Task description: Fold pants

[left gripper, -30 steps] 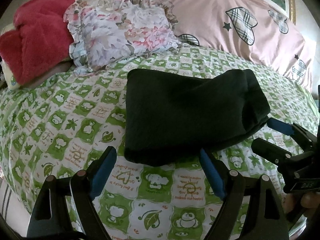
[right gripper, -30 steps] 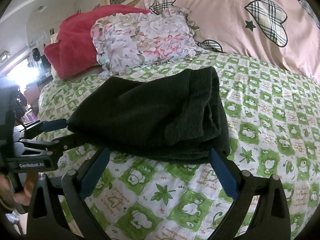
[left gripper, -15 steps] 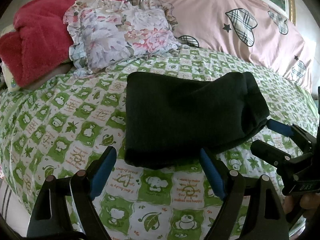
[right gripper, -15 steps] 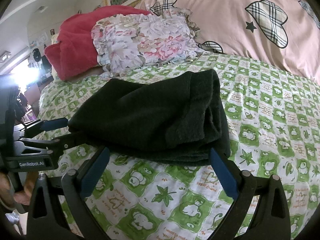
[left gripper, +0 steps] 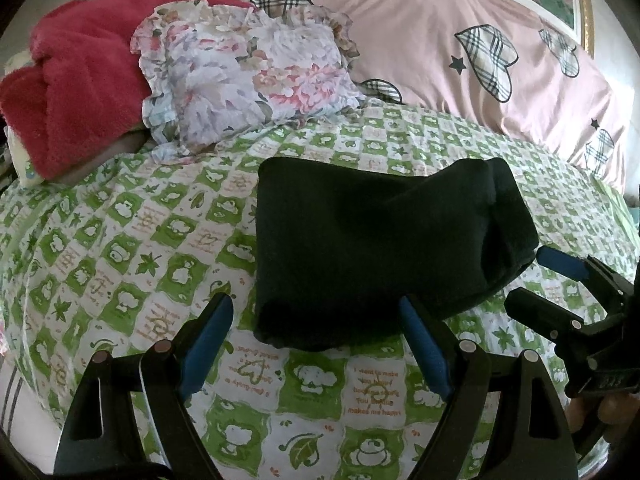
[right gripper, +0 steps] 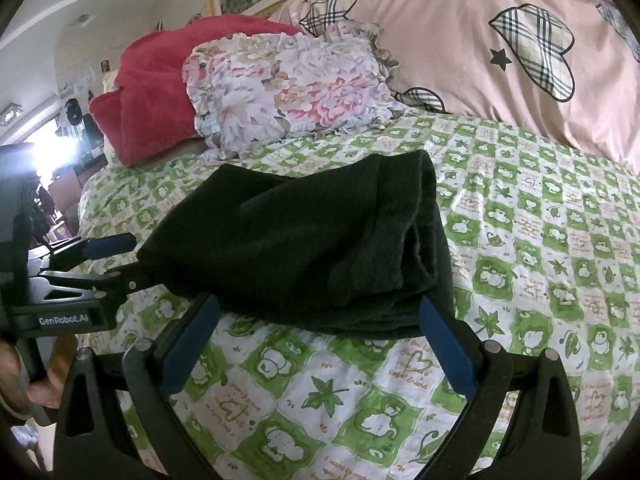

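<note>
Black pants [left gripper: 372, 248], green-checked sheet [left gripper: 120, 240], red blanket [left gripper: 76, 84], floral pillow [left gripper: 248, 72]

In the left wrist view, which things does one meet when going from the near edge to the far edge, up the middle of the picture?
left gripper → green patterned sheet → folded black pants → floral pillow → pink duvet with plaid hearts

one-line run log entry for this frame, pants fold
stage: fold looks done | pants: dark, folded bundle on green sheet | left claw: open, empty | right claw: open, empty
</note>
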